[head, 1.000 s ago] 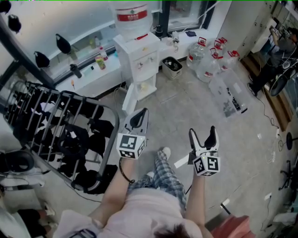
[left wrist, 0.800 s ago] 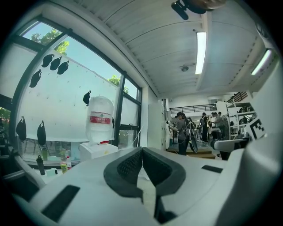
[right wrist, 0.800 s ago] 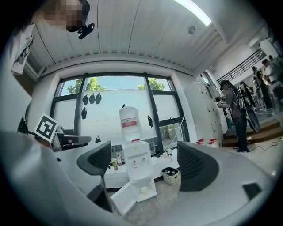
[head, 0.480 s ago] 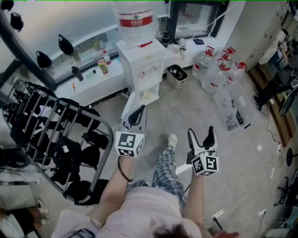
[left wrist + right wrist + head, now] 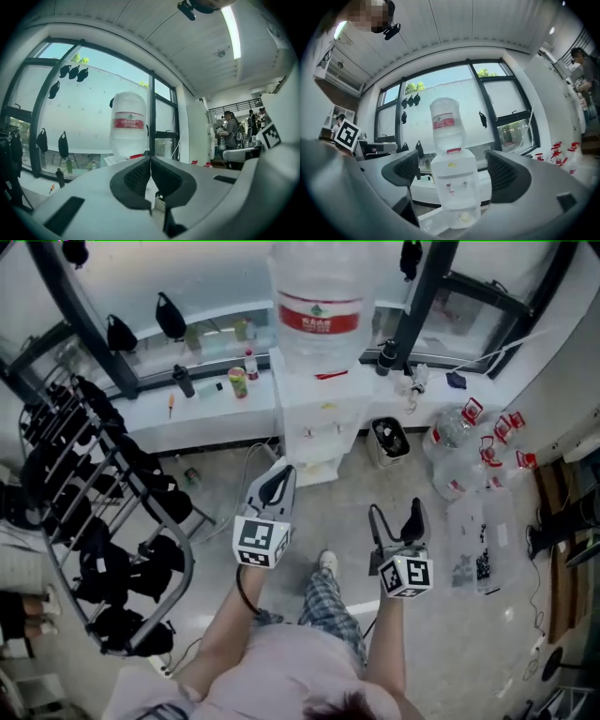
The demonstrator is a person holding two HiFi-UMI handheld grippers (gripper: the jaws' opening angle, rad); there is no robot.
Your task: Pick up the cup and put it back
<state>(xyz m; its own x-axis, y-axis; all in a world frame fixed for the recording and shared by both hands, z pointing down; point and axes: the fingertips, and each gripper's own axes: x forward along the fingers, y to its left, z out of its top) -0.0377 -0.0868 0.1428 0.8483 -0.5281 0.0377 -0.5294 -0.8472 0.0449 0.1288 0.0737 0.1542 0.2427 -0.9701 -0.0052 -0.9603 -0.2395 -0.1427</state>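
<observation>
Grey concrete floor point(image 5: 422, 512) runs up to a white window ledge point(image 5: 206, 413), with the water dispenser point(image 5: 314, 432) and its big bottle point(image 5: 319, 310) at top centre of the head view. A rack point(image 5: 94, 493) of dark gear fills the left side.

Against a second ago, the dispenser has slid from upper left to the middle and looms larger, so the person appears to have stepped toward it. Both grippers keep the same pose out front, well short of it, so the pick-up has not begun.

The left gripper point(image 5: 277, 479) has its jaws pressed together on nothing. The right gripper point(image 5: 395, 521) has its jaws wide apart and empty, and in its view they frame the dispenser.

A pale object point(image 5: 464, 217) in the dispenser's lower niche is probably the cup, though it is too small to be sure.
</observation>
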